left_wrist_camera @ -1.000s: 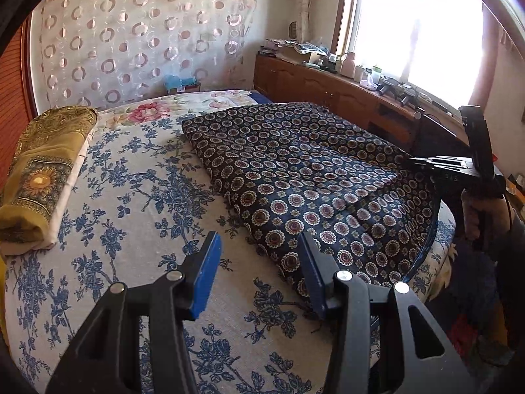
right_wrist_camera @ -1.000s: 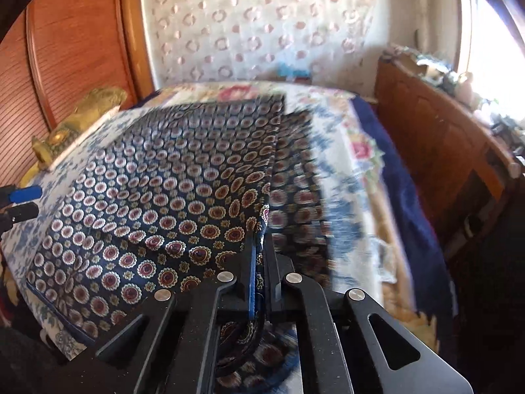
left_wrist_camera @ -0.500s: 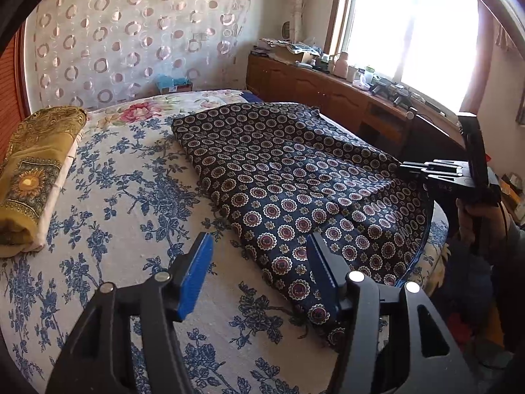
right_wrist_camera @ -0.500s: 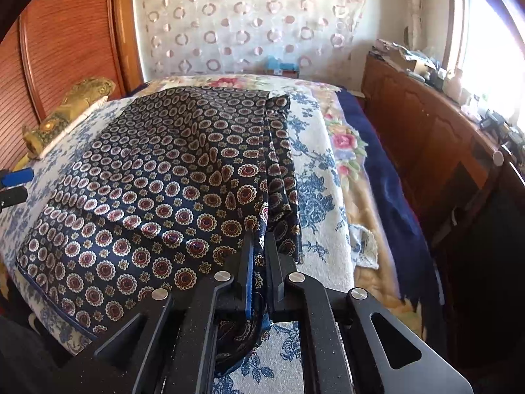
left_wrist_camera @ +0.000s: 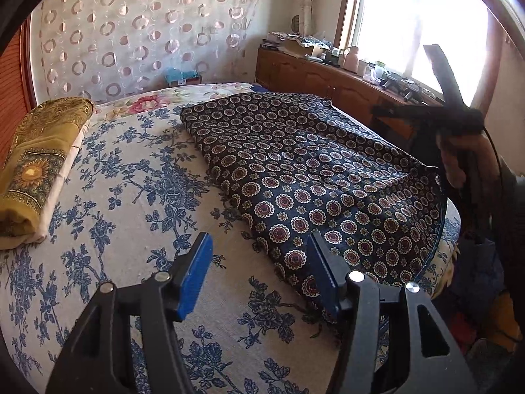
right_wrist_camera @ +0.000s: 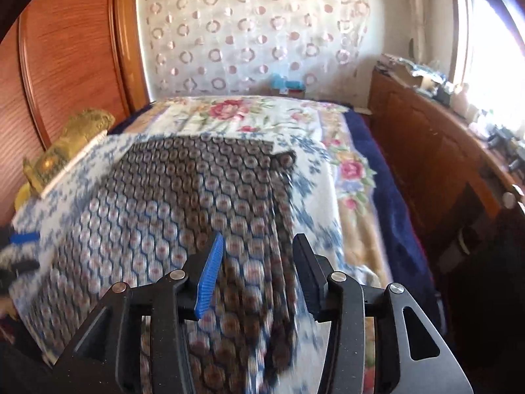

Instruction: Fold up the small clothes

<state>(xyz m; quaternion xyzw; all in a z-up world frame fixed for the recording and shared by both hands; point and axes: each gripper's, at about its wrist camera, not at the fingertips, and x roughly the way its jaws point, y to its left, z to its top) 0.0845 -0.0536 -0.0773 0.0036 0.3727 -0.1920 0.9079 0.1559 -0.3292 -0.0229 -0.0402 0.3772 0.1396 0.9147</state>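
Note:
A dark navy garment with round medallion print (left_wrist_camera: 311, 170) lies folded flat on the bed, blurred in the right wrist view (right_wrist_camera: 197, 216). My left gripper (left_wrist_camera: 259, 262) hovers open over the bedsheet by the garment's near left corner, nothing between its blue pads. My right gripper (right_wrist_camera: 256, 262) is above the garment's right edge, its jaws opening, and the cloth lies loose below them with no pad pressing on it. In the left wrist view the right gripper's body (left_wrist_camera: 452, 111) and the hand holding it show at the far right.
The bed has a blue floral sheet (left_wrist_camera: 131, 197) and a rose-patterned blanket (right_wrist_camera: 351, 170). A folded yellow cloth (left_wrist_camera: 36, 164) lies at the left. A wooden cabinet (right_wrist_camera: 436, 151) with clutter runs under the window on the right; a wooden wardrobe (right_wrist_camera: 65, 65) stands left.
My right gripper has let go of the garment's edge, opened and drawn back and up. The garment now lies flat. My left gripper widened slightly and barely moved.

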